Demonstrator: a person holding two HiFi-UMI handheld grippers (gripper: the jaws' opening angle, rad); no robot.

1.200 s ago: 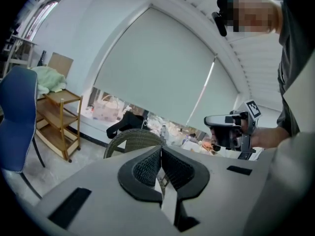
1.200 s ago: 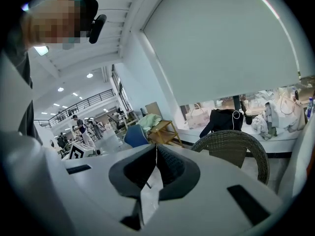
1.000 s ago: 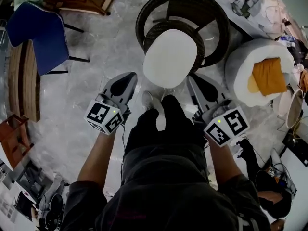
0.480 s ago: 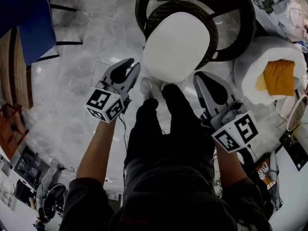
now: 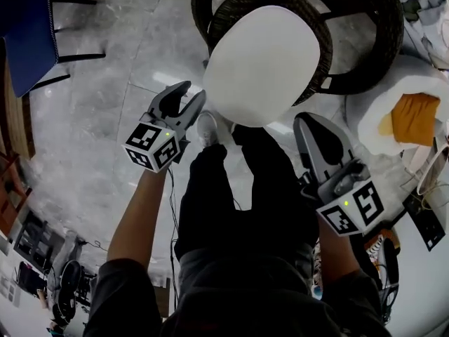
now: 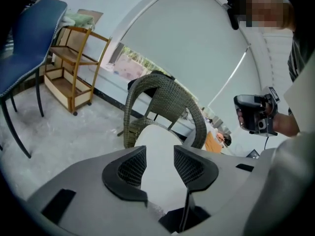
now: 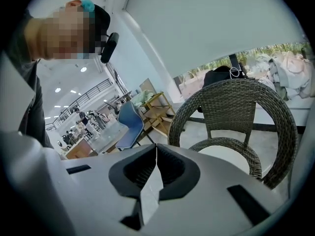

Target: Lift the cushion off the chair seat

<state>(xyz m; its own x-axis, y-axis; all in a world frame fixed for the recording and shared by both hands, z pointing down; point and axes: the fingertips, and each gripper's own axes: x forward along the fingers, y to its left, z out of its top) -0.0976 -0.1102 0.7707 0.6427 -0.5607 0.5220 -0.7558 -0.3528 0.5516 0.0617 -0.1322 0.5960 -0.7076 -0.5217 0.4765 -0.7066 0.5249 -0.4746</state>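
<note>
A white oval cushion [image 5: 263, 65] lies on the seat of a dark wicker chair [image 5: 351, 62]. My left gripper [image 5: 188, 95] hangs just off the cushion's near left edge without touching it. Its jaws have just been opening and stand apart with nothing between them. In the left gripper view the cushion [image 6: 158, 149] shows beyond the gap of the left gripper [image 6: 160, 163]. My right gripper [image 5: 310, 120] sits below the cushion's near right edge, jaws shut and empty. In the right gripper view the right gripper [image 7: 156, 165] points past the chair [image 7: 236, 100] and cushion [image 7: 227, 156].
My legs in black trousers and a white shoe [image 5: 207, 128] stand between the grippers, close to the chair. A blue chair [image 5: 28, 34] is at the far left, and a white round pouf with an orange pad [image 5: 414, 118] at the right. A wooden shelf [image 6: 69, 68] stands behind.
Both grippers have come down toward the chair, and the cushion looks larger and nearer. The left jaws went from shut to open. The right jaws stay shut.
</note>
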